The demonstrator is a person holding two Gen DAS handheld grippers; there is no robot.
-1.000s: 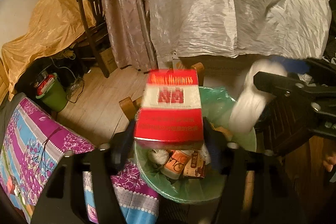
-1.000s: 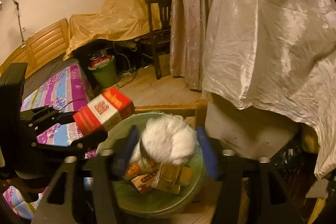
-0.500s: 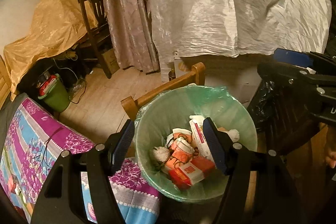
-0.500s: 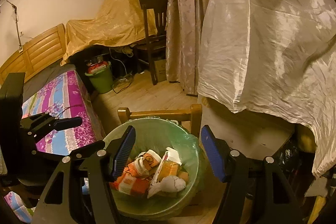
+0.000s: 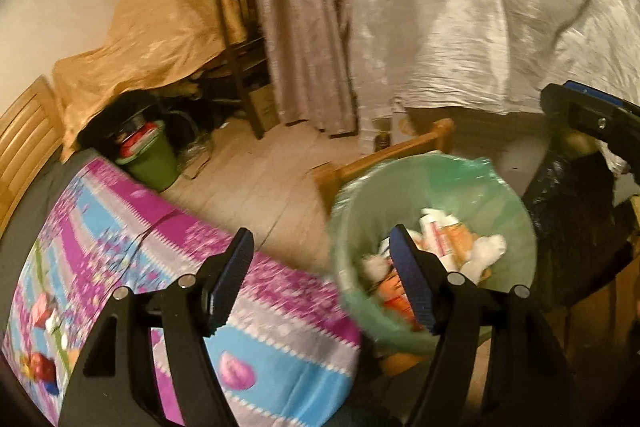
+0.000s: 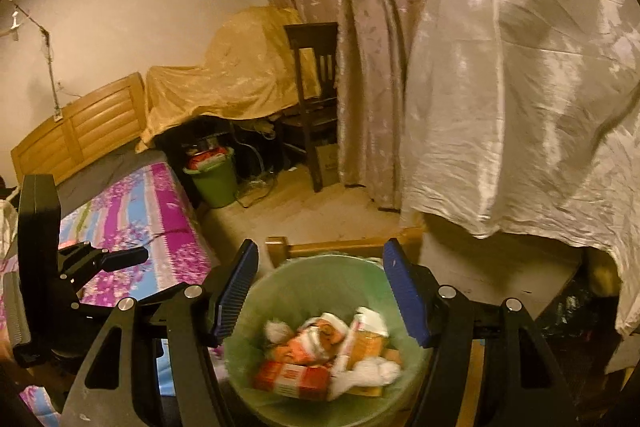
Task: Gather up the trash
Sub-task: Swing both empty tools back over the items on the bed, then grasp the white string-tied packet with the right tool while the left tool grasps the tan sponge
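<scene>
Green-lined bin [image 6: 320, 279] is holding the collected trash: red carton [image 6: 294, 377], orange packets, white wads [image 6: 372, 371]. No further trash is showing on the bed [image 5: 120, 227]. Left gripper [image 5: 322, 279] is hanging over the bed edge beside the bin, jaws spread, empty, having just widened. Right gripper [image 6: 320, 291] is hovering above the bin, jaws spread, empty.

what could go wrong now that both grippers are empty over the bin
1. The bin sits on a wooden chair close to the bed; a bump from the left gripper could tip it, perhaps.
2. Trash is piling up: the red box and white wad lie on top, so later drops may bounce out.
3. The right gripper hangs by the liner's rim and could snag it.
</scene>
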